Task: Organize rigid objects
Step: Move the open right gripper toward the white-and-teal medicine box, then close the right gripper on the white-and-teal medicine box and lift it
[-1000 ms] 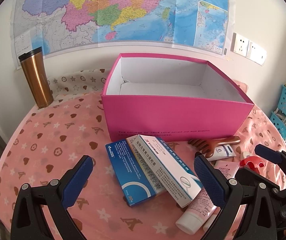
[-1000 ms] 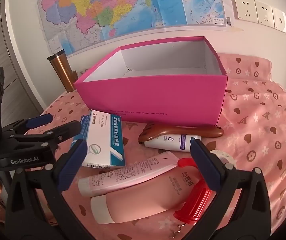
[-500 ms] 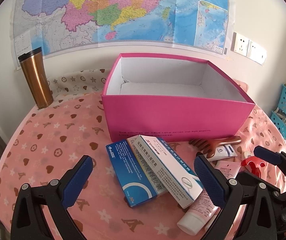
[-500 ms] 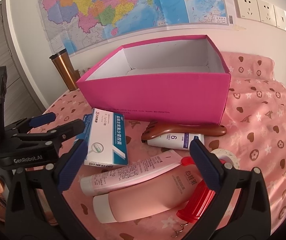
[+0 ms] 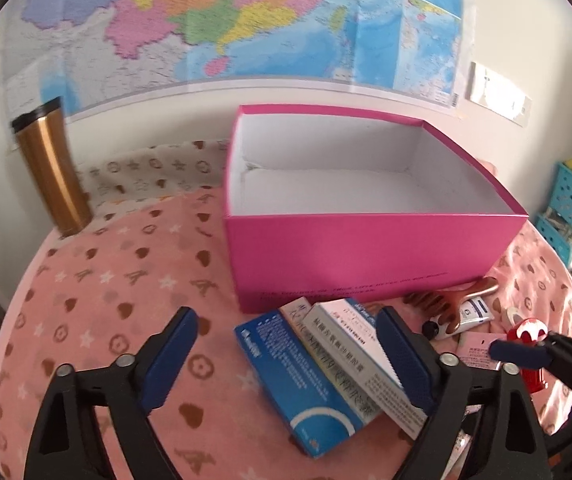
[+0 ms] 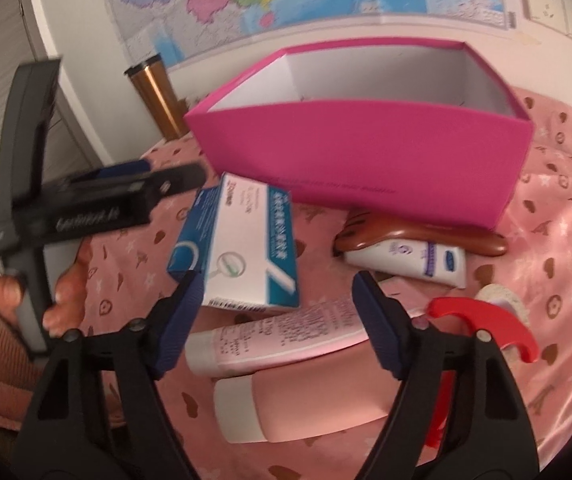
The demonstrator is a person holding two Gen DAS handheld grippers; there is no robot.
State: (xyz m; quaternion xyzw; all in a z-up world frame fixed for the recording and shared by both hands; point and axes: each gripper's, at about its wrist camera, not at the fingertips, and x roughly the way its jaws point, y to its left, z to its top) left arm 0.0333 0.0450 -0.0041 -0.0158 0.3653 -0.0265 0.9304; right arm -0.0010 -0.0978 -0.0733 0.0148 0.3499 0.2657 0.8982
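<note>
An open pink box [image 5: 365, 248] [image 6: 365, 160] stands on the pink patterned cloth, its white inside bare. In front of it lie a blue medicine box [image 5: 301, 376] [image 6: 190, 248] with a white medicine box [image 5: 349, 356] [image 6: 254, 256] stacked on it. Further right lie a brown wooden comb [image 6: 425, 236], a small white tube [image 6: 409, 260], two pink tubes [image 6: 286, 332] [image 6: 305, 396] and a red clip [image 6: 481, 324]. My left gripper [image 5: 286, 360] is open over the blue medicine box. My right gripper [image 6: 274, 320] is open above the upper pink tube.
A bronze tumbler [image 5: 52, 168] stands at the back left by the wall. A map hangs above. A roll of white tape [image 6: 501, 300] lies by the red clip. A blue basket [image 5: 565, 208] sits off the table's right edge.
Both grippers have moved forward toward the objects. The left one has closed in on the medicine boxes, the right one on the pink tubes. Both stay open.
</note>
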